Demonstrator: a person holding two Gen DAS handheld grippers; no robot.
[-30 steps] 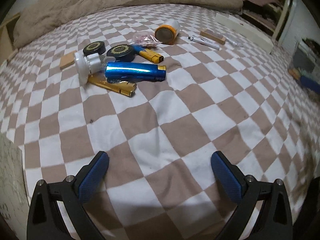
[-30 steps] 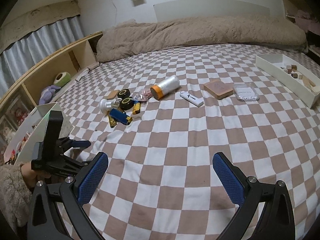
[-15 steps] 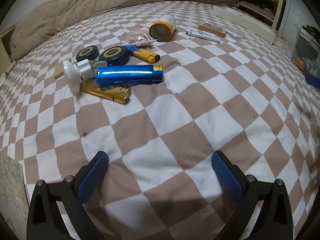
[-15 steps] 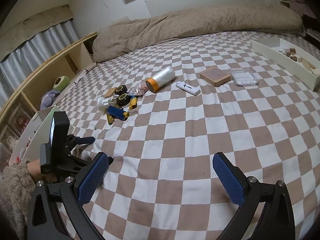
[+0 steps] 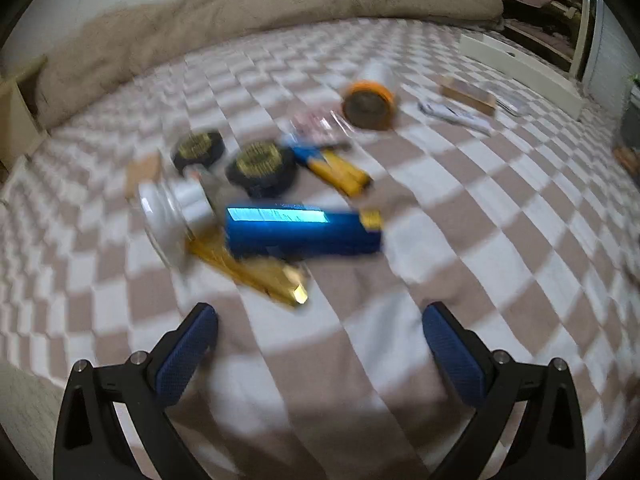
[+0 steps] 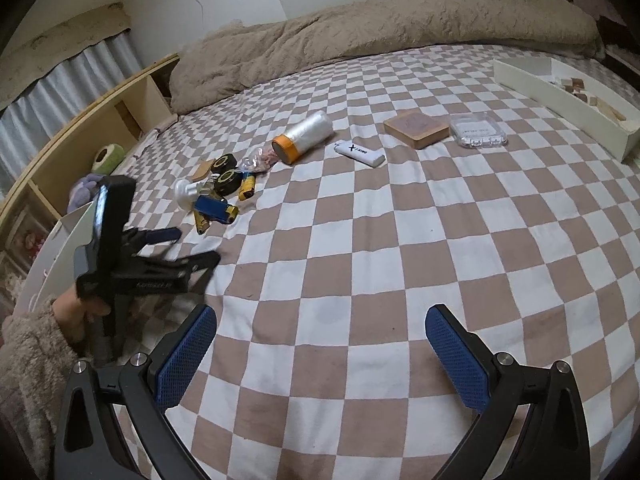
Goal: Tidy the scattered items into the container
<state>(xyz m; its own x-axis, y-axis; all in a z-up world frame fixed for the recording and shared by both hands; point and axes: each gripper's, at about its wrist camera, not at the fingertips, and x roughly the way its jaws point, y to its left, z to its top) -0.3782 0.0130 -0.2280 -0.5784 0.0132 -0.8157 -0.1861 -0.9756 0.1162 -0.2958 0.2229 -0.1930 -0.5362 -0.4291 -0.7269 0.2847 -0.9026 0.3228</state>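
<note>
A heap of small items lies on the checkered bed. In the left wrist view a shiny blue box rests across a gold bar, with a white bottle, two black round tins, a yellow lighter and an orange-capped roll behind. My left gripper is open, close in front of the blue box, holding nothing. My right gripper is open over bare bedding. The long white container lies at the far right, with small wooden pieces inside.
A white lighter, a brown block and a clear plastic case lie between the heap and the container. A rumpled beige duvet fills the head of the bed. A wooden shelf runs along the left.
My left gripper has moved forward toward the heap; the blue box now looms much closer. The right gripper's view has shifted slightly nearer to the bed. Both stay open.
</note>
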